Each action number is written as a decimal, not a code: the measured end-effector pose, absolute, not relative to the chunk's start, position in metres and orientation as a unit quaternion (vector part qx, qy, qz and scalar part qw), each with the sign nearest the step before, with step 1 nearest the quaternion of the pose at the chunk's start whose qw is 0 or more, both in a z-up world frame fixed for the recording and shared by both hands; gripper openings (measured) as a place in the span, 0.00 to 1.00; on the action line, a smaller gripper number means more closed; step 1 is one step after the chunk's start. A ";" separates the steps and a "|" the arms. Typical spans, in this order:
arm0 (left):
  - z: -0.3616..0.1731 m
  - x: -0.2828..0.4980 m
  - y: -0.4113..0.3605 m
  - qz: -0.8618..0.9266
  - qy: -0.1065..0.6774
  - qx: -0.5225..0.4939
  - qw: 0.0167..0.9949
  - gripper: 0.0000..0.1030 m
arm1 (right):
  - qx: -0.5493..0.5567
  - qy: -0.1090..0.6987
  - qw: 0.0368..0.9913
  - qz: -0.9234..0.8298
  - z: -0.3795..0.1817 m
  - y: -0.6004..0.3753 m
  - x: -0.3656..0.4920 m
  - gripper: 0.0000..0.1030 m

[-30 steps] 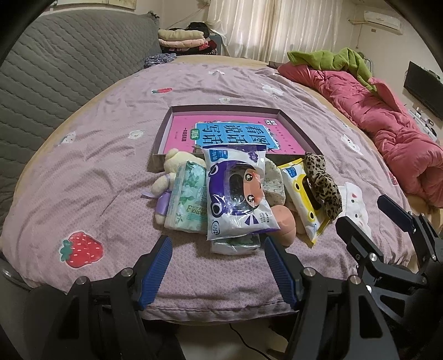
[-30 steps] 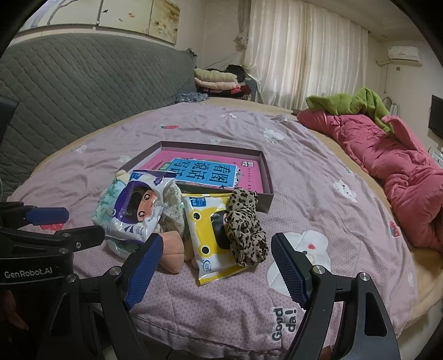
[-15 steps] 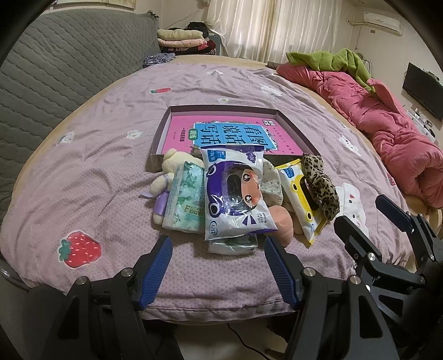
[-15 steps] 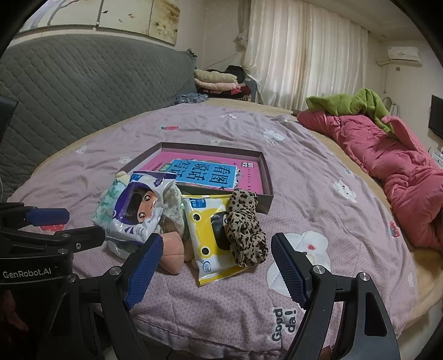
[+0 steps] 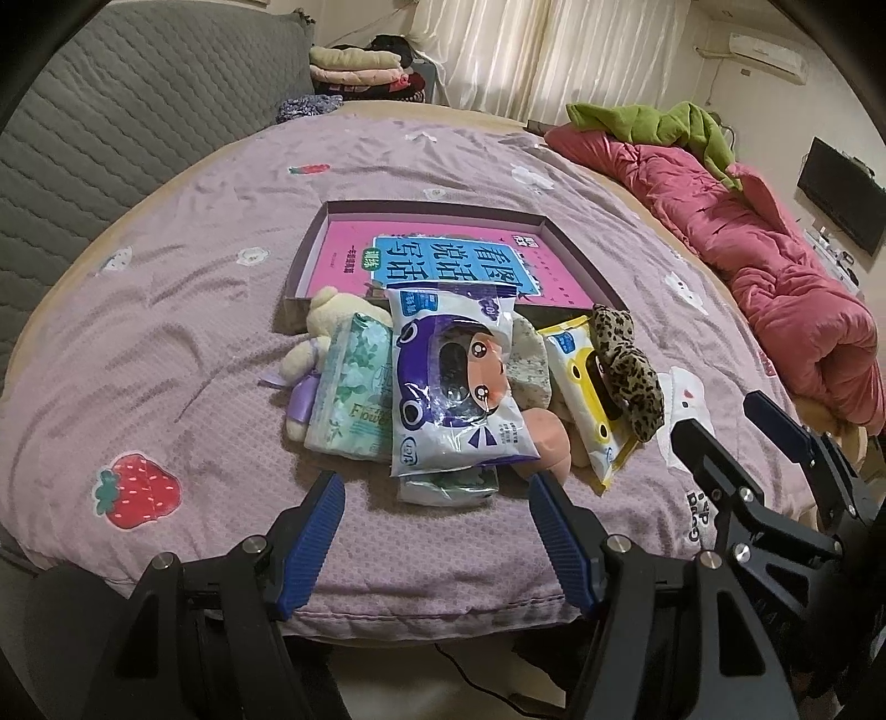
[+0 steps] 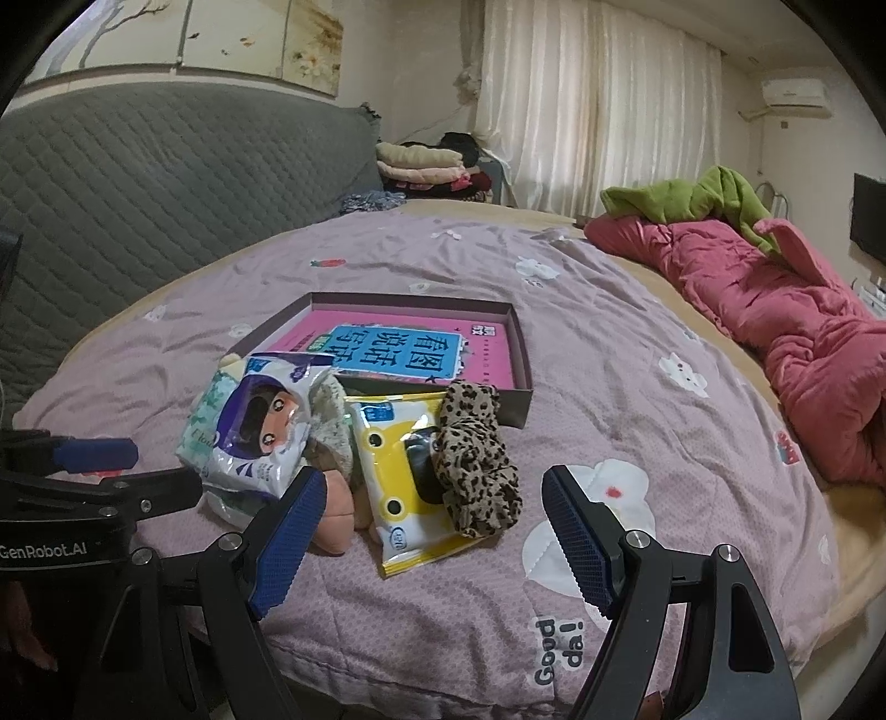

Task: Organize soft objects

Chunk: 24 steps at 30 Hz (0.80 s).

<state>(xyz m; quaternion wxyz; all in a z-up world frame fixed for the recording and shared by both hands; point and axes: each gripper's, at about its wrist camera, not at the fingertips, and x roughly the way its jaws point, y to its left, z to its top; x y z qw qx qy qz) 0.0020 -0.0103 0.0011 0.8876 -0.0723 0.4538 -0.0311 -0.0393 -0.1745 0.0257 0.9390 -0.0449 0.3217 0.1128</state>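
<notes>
Wipes pack (image 5: 457, 387) just ahead of left gripper (image 5: 434, 515), jaws spread, apart

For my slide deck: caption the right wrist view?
Open right gripper hovers before leopard scrunchie on yellow wipes pack.

A home bedroom: a bed under a lilac quilted cover (image 6: 581, 343), grey padded headboard (image 6: 166, 183), cream pleated curtains (image 6: 598, 105), rumpled pink duvet (image 6: 775, 310).

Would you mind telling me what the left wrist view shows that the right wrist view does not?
Only the left wrist view shows the cream plush toy beside the green tissue pack. Only the right wrist view shows the wall panels above the grey headboard. Both show the open box, the leopard scrunchie on the yellow wipes pack, and both open hand-held grippers.
</notes>
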 end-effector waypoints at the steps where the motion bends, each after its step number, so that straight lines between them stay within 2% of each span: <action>1: 0.001 0.003 -0.010 -0.032 0.455 -0.074 0.887 0.67 | -0.043 0.322 0.939 0.112 0.025 -0.176 -0.039 0.79; 24: -0.018 0.066 -0.013 -0.041 0.493 -0.117 0.861 0.67 | -0.007 0.344 0.933 0.101 0.008 -0.198 -0.013 0.79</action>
